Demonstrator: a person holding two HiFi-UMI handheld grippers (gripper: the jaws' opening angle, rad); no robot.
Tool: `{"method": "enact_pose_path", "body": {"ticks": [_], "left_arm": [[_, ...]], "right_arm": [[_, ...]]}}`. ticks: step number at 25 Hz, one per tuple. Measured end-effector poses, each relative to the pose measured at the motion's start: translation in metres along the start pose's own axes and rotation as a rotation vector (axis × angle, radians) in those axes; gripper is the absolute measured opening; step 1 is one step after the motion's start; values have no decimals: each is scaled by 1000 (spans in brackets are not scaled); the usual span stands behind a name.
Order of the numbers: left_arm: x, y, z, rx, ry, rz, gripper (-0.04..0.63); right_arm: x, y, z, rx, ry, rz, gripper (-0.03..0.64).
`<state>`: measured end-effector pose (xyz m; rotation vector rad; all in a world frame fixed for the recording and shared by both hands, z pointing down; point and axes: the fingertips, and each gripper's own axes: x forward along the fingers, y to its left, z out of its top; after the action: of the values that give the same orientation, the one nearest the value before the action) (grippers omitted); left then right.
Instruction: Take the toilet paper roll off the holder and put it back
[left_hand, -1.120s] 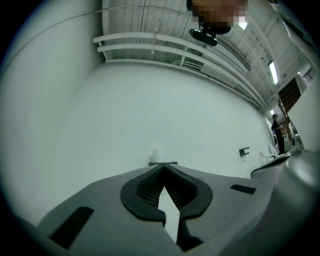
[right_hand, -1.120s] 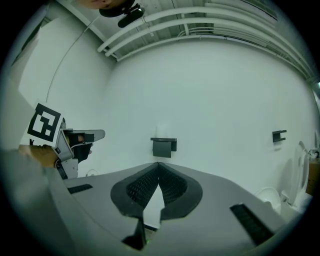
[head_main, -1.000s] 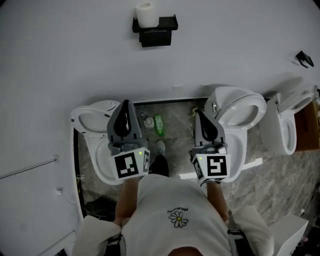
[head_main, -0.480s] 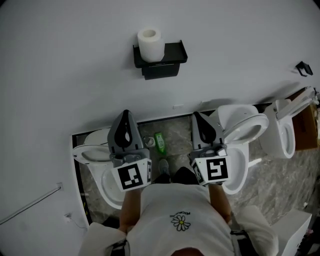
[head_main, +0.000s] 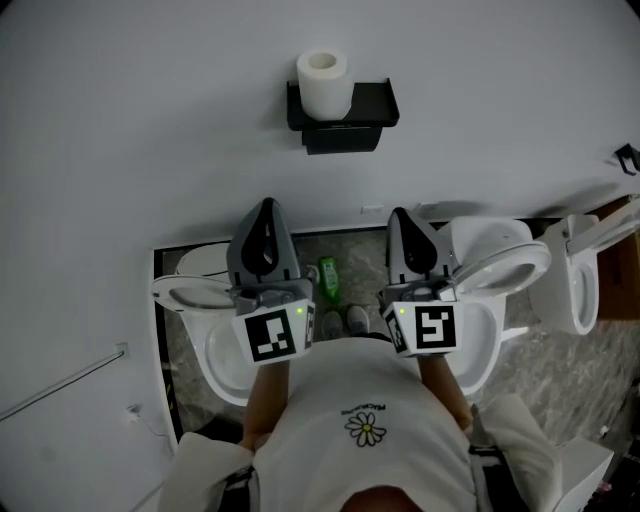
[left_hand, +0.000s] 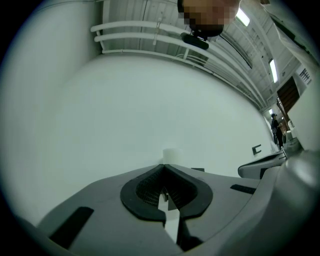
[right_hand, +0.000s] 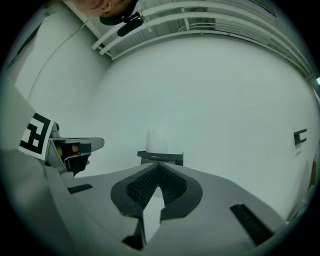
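Note:
A white toilet paper roll (head_main: 324, 83) stands upright on the left end of a black wall holder (head_main: 345, 115). The right gripper view shows the roll (right_hand: 157, 141) and the holder (right_hand: 161, 157) straight ahead on the white wall. In the left gripper view only the roll's top (left_hand: 171, 155) peeks over the jaws. My left gripper (head_main: 264, 213) and right gripper (head_main: 397, 220) are held side by side well below the holder, both pointing at the wall. Each is shut with its tips together and nothing between them.
Two white toilets (head_main: 205, 330) (head_main: 495, 290) stand below me on a marbled floor, with a green bottle (head_main: 328, 278) between them. A further white fixture (head_main: 578, 270) is at the right. A small black hook (head_main: 628, 158) is on the wall at far right.
The view has tilted up, so the holder and roll sit lower and more to the right in the head view. Both grippers stay shut and side by side.

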<state>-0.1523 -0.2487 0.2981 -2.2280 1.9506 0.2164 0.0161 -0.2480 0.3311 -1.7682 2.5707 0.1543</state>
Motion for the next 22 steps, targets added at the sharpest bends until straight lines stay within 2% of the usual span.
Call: {"method": "enact_pose_path", "body": {"ticks": [14, 16, 20, 22], "left_arm": [[5, -12, 7, 35, -34, 3, 17], [4, -10, 8, 40, -35, 7, 17], [4, -2, 13, 41, -44, 25, 17], [3, 0, 13, 35, -43, 33, 17]], "right_arm": [[-6, -11, -15, 27, 26, 37, 9], [0, -9, 0, 63, -7, 56, 9], [26, -3, 60, 87, -130, 120, 12], [43, 3, 85, 80, -168, 152, 75]]}}
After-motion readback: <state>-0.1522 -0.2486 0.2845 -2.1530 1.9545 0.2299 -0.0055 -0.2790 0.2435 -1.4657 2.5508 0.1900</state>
